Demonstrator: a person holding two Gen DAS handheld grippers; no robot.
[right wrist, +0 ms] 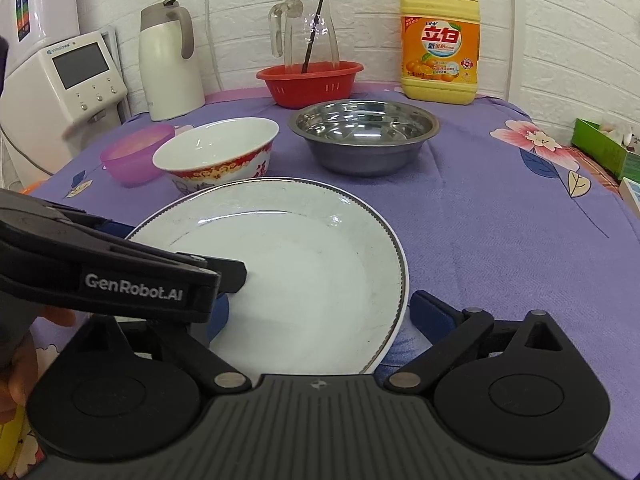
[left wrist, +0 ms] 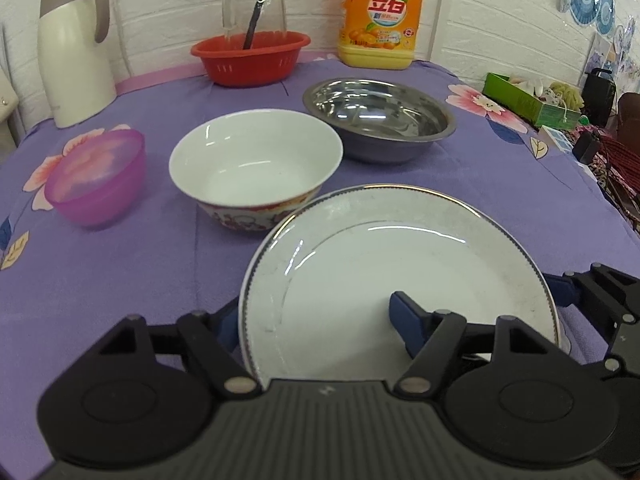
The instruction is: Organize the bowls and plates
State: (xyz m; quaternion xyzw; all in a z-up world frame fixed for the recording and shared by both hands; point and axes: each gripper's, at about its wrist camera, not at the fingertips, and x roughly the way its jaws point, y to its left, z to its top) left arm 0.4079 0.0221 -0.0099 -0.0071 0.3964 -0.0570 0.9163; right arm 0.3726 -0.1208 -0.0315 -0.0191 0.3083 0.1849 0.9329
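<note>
A white plate (left wrist: 400, 248) (right wrist: 304, 240) with a thin dark rim lies on the purple cloth, nearest to me. My left gripper (left wrist: 318, 324) is open and straddles its left rim, one blue finger outside and one over the plate. My right gripper (right wrist: 326, 312) is open astride the right rim, with its right finger on the cloth beside the plate. Its left finger is hidden behind the left gripper's finger (right wrist: 224, 276). Behind the plate stand a white bowl with a red pattern (left wrist: 256, 160) (right wrist: 216, 148), a steel bowl (left wrist: 380, 116) (right wrist: 364, 128) and a purple plastic bowl (left wrist: 96, 176) (right wrist: 136, 152).
Along the back wall stand a cream thermos jug (left wrist: 74, 52), a red basket (left wrist: 250, 56) holding a glass pitcher, and a yellow detergent bottle (left wrist: 380, 16). A green box (left wrist: 532, 100) sits at the right edge, a water dispenser (right wrist: 68, 76) at the left.
</note>
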